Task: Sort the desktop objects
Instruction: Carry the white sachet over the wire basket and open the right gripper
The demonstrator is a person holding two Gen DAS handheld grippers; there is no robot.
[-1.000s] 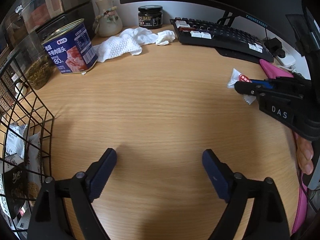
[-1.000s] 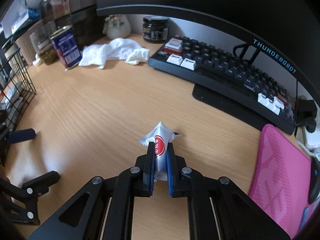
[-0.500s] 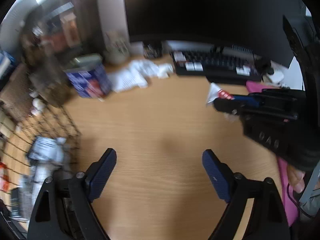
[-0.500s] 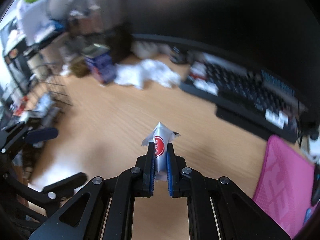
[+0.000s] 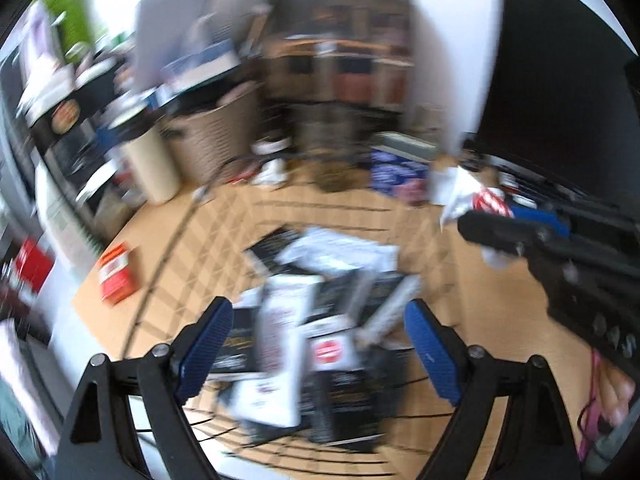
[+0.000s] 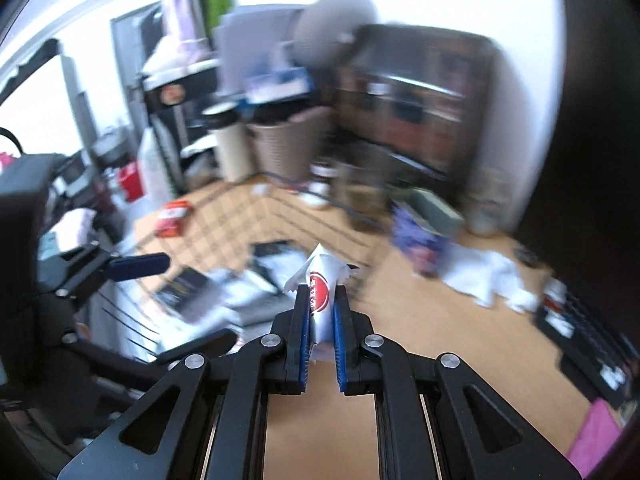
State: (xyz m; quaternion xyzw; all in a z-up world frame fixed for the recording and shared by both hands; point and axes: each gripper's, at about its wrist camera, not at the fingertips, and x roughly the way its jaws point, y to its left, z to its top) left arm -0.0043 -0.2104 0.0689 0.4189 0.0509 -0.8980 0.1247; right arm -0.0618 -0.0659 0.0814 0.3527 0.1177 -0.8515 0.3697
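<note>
Your right gripper (image 6: 320,312) pinches the white snack packet (image 6: 319,280) mid-air near the wire basket (image 5: 224,216) on the counter (image 6: 420,320), left gripper (image 5: 316,340) spread empty above it; release early and it could miss.

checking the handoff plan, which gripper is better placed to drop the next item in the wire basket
Right. The right gripper is shut on the white sachet with a red logo, facing the black wire basket; the left gripper is open, holding nothing.
</note>
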